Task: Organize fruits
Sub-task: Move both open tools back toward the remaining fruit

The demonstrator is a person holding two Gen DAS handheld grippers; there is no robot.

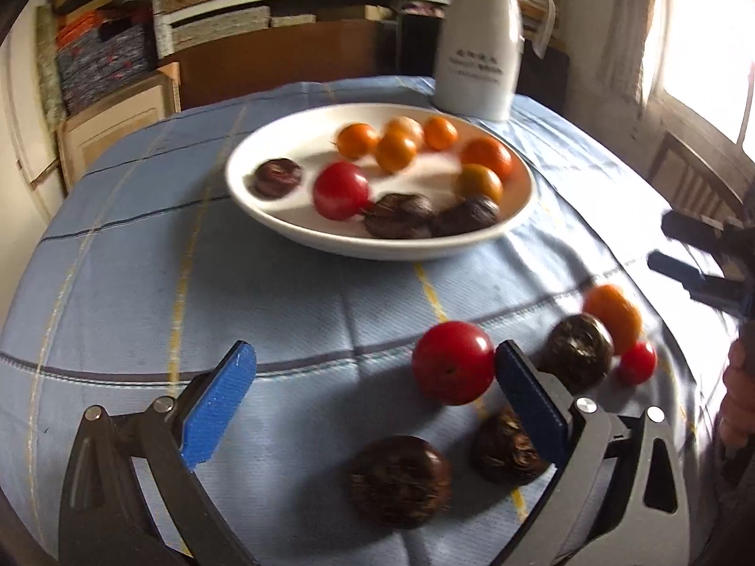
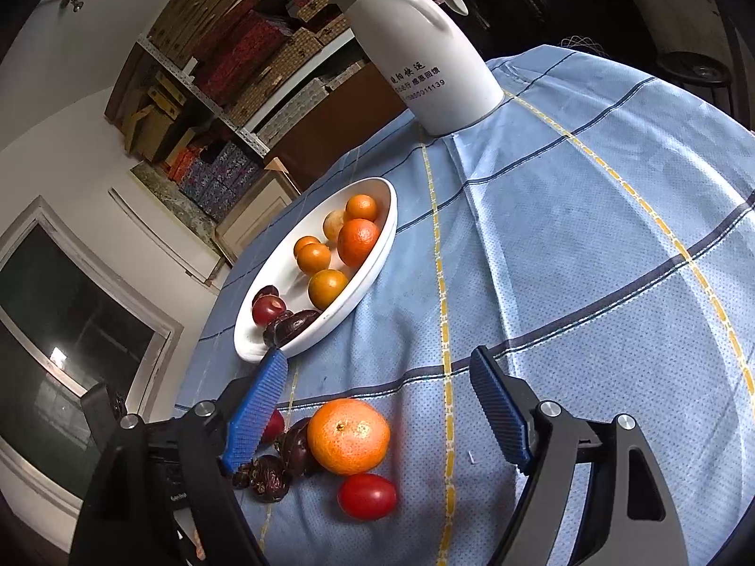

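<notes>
While both tongs [image 1: 375, 396] [image 2: 380, 394] gape empty, only right view shows jug [image 2: 424, 52] handle.

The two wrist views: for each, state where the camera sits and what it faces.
Left wrist: on the left gripper, facing the white bowl; jaws open, a hand at right.
Right wrist: on the right gripper, facing the large orange; jaws open.
Shared: bowl, white jug, blue tablecloth.

Motion blur is smearing the white oval dish [image 1: 264, 207] and its fruit; frame edge is cropping the white thermos jug [image 1: 476, 47]; dark wrinkled fruit [image 2: 264, 471] is hiding behind the right gripper [image 2: 377, 417].
</notes>
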